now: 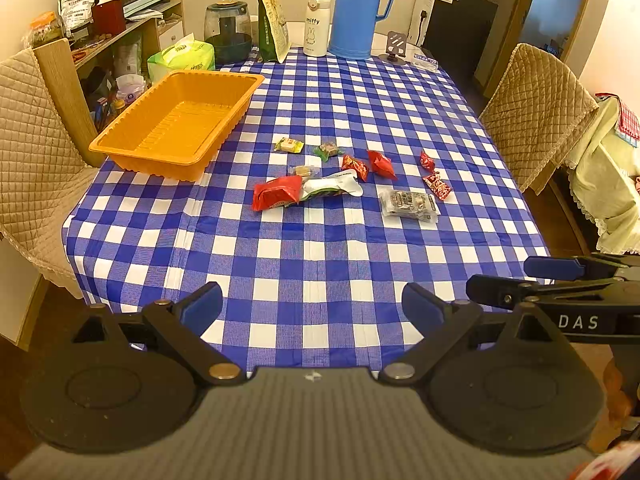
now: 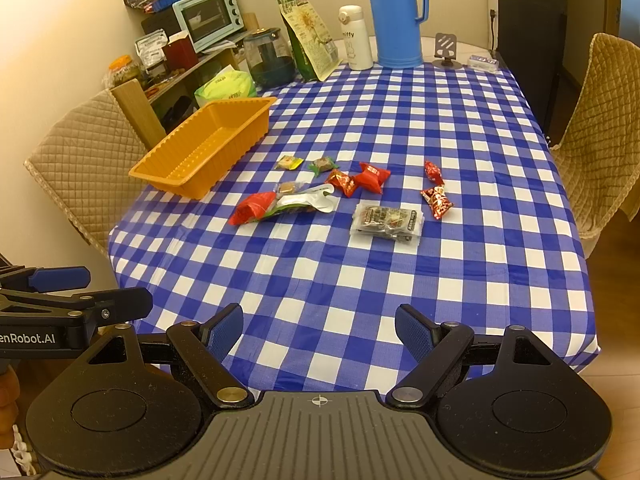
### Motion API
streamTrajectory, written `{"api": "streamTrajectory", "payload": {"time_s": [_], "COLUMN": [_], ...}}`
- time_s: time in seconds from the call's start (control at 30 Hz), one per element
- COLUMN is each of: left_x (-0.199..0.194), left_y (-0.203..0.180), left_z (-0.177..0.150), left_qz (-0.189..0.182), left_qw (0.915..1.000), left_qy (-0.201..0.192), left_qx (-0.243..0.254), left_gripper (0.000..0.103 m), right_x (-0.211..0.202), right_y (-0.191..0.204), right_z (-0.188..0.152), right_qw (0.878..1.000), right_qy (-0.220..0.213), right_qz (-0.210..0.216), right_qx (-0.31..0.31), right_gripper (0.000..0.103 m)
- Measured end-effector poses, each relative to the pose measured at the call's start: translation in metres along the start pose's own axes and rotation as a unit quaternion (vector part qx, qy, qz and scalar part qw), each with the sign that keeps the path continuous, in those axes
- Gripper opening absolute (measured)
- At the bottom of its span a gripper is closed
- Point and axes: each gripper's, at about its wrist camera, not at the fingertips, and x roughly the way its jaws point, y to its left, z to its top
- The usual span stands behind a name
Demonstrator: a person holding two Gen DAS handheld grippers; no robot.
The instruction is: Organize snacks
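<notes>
Left wrist view: the left gripper (image 1: 312,308) gapes wide over glossy checked tablecloth (image 1: 320,264), crinkly foil snacks (image 1: 352,176) scattered at twelve o'clock, and the ribbed orange plastic tray (image 1: 120,142) at ten o'clock. Beside it, the right gripper (image 2: 319,330) is equally wide, holding nothing.

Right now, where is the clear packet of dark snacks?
In both wrist views the clear packet lies flat on the checked tablecloth, right of the long red-and-white packet and just in front of the red candies.
</notes>
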Motion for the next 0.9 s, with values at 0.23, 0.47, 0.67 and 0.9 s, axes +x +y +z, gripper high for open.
{"api": "streamTrajectory", "payload": {"time_s": [0.23, 0.47, 0.67, 0.9], "left_x": [0.0, 0.0, 0.004, 0.005], "left_y": [0.0, 0.0, -0.002, -0.003], "left_z": [0.0, 0.0, -0.001, -0.001], "left_qz": [0.0, 0.0, 0.0, -0.001], "left_qw": [1.0, 1.0, 1.0, 1.0], "left_qy": [0.001, 0.001, 0.002, 0.002], "left_qx": [-0.001, -0.001, -0.001, -0.001], "left_gripper": [0.096, 0.096, 0.096, 0.096], "right_x": [0.002, 0.005, 0.008, 0.011], "right_y": [0.0, 0.001, 0.002, 0.003], "right_z": [0.0, 0.0, 0.0, 0.0], "right_qw": [1.0, 1.0, 1.0, 1.0], "right_qy": [0.001, 0.001, 0.001, 0.002], "right_qz": [0.0, 0.0, 0.0, -0.001], "right_qx": [0.0, 0.0, 0.0, 0.001], "right_gripper": [0.083, 0.083, 0.083, 0.083]}}
